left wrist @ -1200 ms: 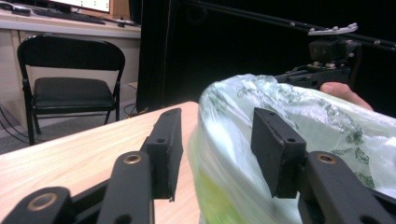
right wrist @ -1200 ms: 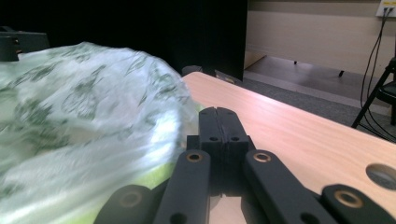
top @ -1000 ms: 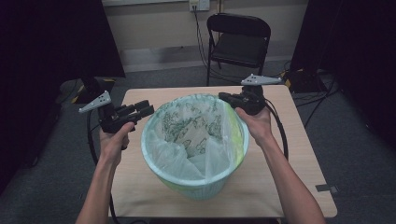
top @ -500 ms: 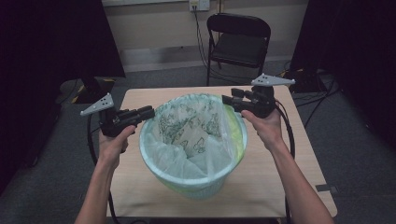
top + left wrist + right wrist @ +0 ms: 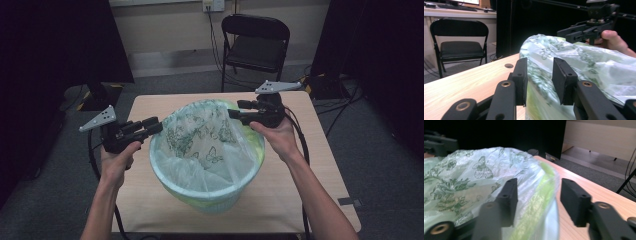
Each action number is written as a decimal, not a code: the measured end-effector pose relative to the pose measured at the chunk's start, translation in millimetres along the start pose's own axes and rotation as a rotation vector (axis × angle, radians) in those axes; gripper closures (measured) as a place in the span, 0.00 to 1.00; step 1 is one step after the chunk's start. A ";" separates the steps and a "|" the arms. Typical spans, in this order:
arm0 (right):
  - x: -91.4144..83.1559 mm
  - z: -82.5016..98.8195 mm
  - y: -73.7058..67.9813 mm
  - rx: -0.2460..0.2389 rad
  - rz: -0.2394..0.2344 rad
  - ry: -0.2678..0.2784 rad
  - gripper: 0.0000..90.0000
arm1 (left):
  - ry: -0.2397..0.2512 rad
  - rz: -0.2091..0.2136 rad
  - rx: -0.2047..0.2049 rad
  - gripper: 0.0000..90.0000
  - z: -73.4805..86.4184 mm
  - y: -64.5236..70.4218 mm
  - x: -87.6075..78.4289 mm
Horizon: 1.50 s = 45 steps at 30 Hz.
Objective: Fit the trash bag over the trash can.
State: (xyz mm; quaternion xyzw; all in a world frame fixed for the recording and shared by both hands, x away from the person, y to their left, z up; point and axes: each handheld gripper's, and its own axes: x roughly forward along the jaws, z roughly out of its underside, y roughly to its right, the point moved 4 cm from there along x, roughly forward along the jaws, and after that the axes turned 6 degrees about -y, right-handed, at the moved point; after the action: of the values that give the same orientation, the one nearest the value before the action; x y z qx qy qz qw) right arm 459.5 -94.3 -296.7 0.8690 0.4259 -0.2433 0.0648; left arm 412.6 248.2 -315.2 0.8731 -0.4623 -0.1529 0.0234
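A pale green bin (image 5: 210, 197) stands mid-table, lined with a clear bag (image 5: 200, 142) printed with green butterflies. My left gripper (image 5: 154, 125) is at the bin's left rim. Its jaws have just been opening; they stand apart with the bag's edge (image 5: 539, 75) between them, and the pads are not pressing. My right gripper (image 5: 234, 111) is at the far right rim. Its jaws have just been closing a little, but in the right gripper view it (image 5: 537, 192) is still open, and the bag-covered rim (image 5: 541, 195) runs between the pads.
The wooden table (image 5: 320, 165) has bare room right of and behind the bin. A black folding chair (image 5: 255, 45) stands beyond the far edge. Cables lie on the floor at the right, and dark curtains hang on both sides.
The right hand has shifted slightly back and up at the bin's far right rim. The left hand has stayed at the left rim. The bin has not moved.
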 end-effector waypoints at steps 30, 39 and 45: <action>-13.8 24.4 23.2 0.082 0.038 0.091 1.00 | -0.017 0.002 -0.009 0.68 1.1 0.6 5.0; -6.6 42.7 35.0 0.125 -0.013 0.102 1.00 | -0.001 0.016 -0.020 0.60 -11.1 -6.7 17.6; -3.8 44.7 31.4 0.090 -0.046 0.092 1.00 | -0.044 0.039 -0.003 0.70 -9.2 -11.2 31.2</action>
State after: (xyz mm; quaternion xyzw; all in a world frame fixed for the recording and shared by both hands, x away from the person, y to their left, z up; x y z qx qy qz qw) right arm 465.3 -131.0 -336.9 0.8713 0.4370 -0.2235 0.0004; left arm 440.6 228.3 -316.1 0.8604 -0.4793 -0.1725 0.0176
